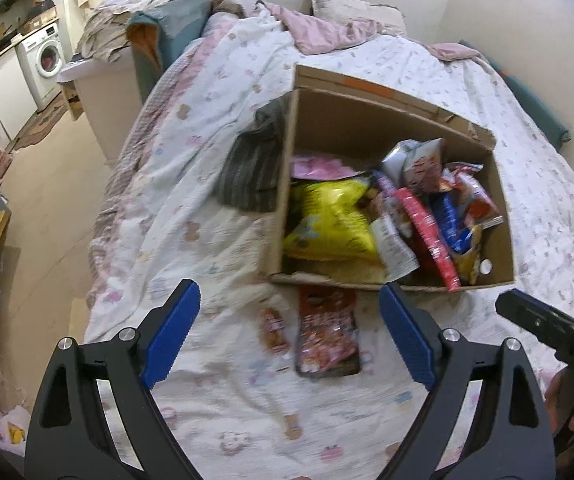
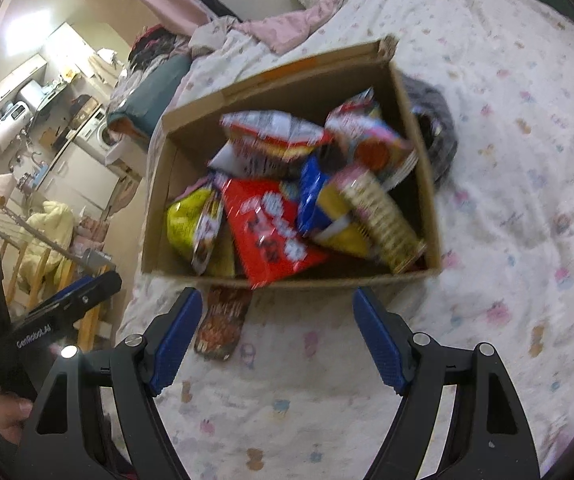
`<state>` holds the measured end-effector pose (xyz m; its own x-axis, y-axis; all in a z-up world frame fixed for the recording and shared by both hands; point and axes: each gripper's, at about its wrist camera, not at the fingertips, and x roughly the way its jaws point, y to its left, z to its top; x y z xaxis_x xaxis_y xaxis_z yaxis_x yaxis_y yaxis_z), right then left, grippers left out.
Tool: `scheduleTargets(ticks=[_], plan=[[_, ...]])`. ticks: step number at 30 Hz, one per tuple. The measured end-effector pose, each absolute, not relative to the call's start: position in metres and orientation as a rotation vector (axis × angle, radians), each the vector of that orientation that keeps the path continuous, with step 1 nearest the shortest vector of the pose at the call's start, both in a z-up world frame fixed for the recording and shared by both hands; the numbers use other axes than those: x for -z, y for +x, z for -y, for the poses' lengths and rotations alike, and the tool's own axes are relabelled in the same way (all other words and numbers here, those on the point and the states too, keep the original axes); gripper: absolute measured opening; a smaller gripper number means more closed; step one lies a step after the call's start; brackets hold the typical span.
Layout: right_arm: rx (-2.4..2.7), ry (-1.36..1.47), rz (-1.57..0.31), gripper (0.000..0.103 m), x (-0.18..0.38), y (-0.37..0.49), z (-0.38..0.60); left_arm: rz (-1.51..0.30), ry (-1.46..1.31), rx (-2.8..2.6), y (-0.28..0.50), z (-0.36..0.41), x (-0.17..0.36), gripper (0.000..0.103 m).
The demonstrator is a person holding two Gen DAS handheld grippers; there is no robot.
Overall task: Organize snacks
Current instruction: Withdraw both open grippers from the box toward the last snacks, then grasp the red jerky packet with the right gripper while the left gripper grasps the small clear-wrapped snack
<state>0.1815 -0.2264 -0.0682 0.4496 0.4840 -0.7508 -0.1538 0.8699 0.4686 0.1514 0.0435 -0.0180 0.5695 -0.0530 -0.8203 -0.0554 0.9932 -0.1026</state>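
An open cardboard box (image 1: 285,184) (image 2: 155,208) stands on the bed, holding several snack bags: a yellow bag (image 1: 327,224) (image 2: 181,216), a red bag (image 2: 267,228), a blue one (image 2: 313,192) and others. A dark red snack packet (image 1: 327,332) (image 2: 223,320) lies flat on the quilt just in front of the box, with a smaller packet (image 1: 273,328) beside it. My left gripper (image 1: 289,324) hovers open above the dark red packet, touching nothing. My right gripper (image 2: 277,336) is open over bare quilt, the packet by its left finger.
A dark striped cloth (image 1: 251,168) (image 2: 435,136) lies against the box's side. Crumpled pink bedding and a pillow (image 1: 351,8) are behind it. The bed's edge drops to the floor on the left, with a washing machine (image 1: 45,58) and wooden frame (image 2: 27,248) beyond.
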Motion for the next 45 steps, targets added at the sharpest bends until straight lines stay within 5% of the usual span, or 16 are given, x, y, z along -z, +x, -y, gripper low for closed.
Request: scheduleTargets(ticks=[13,29,37,44,45], plan=[[-0.465,0.333,-1.298,0.080,0.146,0.197,0.136,-1.017,-0.184,-0.120,0.140,-0.105,0.037,0.089],[-0.183,-0.049,-1.254,0.080,0.182,0.219,0.044,-1.072,-0.228,-0.121,0.143,-0.107,0.042,0.089],[-0.247,-0.068,-1.275,0.047,0.172,0.210,0.055,-1.069,-0.209,-0.120,0.145,-0.102,0.042,0.089],[-0.322,-0.048,-1.330,0.032,0.164,0.178,0.092,-1.090,-0.188,-0.128,0.144,-0.097,0.048,0.089],[-0.329,-0.037,-1.342,0.023,0.163,0.173,0.099,-1.093,-0.184,-0.128,0.144,-0.096,0.049,0.089]])
